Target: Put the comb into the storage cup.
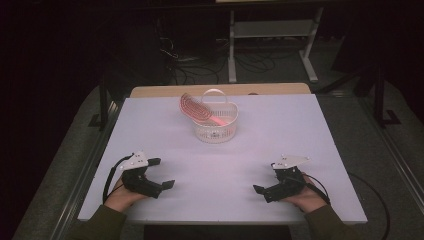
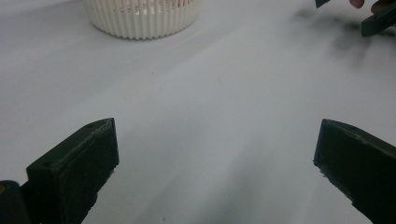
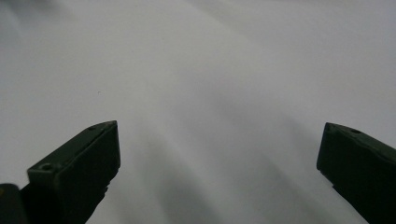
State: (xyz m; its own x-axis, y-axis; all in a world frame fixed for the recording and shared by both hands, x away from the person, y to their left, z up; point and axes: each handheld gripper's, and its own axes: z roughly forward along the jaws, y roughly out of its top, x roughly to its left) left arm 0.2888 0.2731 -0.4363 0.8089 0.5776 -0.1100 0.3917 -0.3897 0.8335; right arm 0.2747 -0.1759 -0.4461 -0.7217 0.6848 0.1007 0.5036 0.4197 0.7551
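A white slotted basket (image 1: 215, 131) stands on the white table (image 1: 280, 130), back of centre. A pink ribbed paddle-shaped thing (image 1: 195, 107) leans in it, with its wide end over the left rim and its handle down inside. My left gripper (image 1: 164, 173) rests at the front left, open and empty. My right gripper (image 1: 266, 177) rests at the front right, also open and empty. In the left gripper view the jaws (image 2: 215, 154) stand wide apart over bare table, with the basket (image 2: 140, 18) ahead. The right gripper view has its jaws (image 3: 219, 154) wide apart above the bare white surface.
A wooden tabletop edge (image 1: 220, 90) shows behind the white table. Farther back on the dark floor stand a white metal frame (image 1: 272, 30) and loose cables (image 1: 190, 67). The other gripper's jaw (image 2: 379, 21) appears at the top right of the left gripper view.
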